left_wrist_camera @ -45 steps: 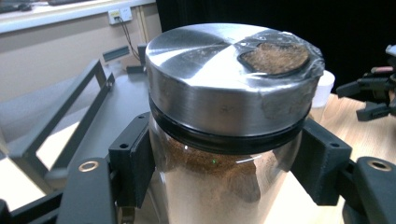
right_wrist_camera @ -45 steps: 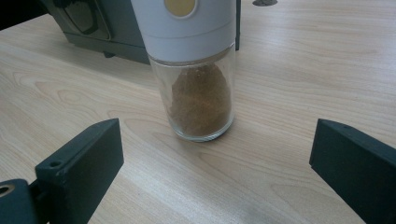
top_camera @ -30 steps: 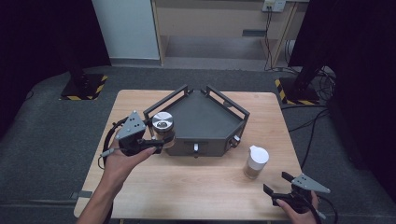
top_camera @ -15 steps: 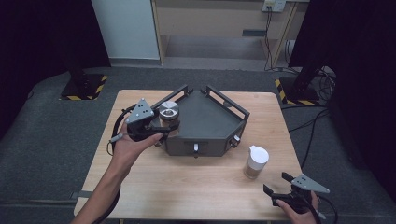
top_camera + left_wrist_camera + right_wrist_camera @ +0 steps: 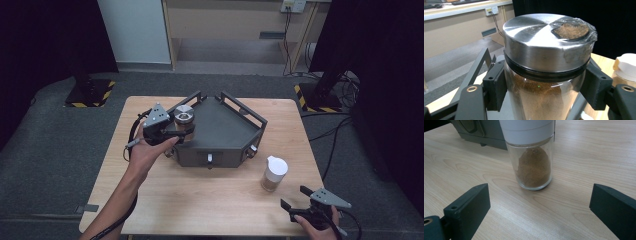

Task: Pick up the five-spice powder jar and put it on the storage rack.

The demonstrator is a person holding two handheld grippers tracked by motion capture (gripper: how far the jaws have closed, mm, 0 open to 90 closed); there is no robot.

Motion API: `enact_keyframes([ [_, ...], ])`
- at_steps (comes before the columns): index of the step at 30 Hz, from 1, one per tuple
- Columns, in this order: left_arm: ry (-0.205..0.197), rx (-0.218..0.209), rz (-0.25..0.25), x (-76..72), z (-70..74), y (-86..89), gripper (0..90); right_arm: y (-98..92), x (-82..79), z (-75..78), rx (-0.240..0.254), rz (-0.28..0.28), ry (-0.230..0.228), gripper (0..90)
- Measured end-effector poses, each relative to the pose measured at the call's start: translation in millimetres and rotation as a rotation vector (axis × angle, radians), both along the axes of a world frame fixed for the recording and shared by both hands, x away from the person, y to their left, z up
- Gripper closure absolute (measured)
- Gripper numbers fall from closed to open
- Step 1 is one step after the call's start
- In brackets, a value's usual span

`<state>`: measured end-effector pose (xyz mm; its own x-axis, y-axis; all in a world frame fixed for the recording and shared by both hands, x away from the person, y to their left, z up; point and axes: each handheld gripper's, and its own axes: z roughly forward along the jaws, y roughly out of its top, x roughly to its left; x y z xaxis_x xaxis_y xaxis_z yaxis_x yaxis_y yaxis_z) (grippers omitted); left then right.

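The left gripper (image 5: 172,131) is clamped on a glass jar (image 5: 541,100) of brown powder, its black pads pressing the glass just under the brushed-steel lid (image 5: 544,42), which has what looks like clear film stretched over a patch of powder on its top; the jar is held upright at the far left corner of the dark metal tray (image 5: 225,135). The right gripper (image 5: 295,198) rests at the near right edge of the wooden table (image 5: 210,200) with its jaws spread wide and nothing between them. Just beyond it, to its far left, a white-capped glass shaker (image 5: 534,165) of brown powder stands on the table, near the tray's right corner.
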<state>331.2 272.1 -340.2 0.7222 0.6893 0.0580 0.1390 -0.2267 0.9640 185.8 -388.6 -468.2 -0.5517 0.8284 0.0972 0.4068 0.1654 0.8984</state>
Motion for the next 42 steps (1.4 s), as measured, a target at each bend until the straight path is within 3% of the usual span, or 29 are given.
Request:
enact_keyframes([
  [9,0.000,-0.008,0.030,9.0,-10.1,1.6,29.9,-1.4,0.8,-0.5,-0.001,-0.001,0.002,3.7],
  [30,0.021,-0.009,0.045,20.7,-26.1,-2.6,29.9,-2.4,2.1,-1.5,0.002,0.003,0.010,3.8],
  [42,0.032,0.016,0.046,25.7,-33.7,-6.2,29.9,-4.2,2.6,-1.8,0.001,0.001,0.013,3.8],
])
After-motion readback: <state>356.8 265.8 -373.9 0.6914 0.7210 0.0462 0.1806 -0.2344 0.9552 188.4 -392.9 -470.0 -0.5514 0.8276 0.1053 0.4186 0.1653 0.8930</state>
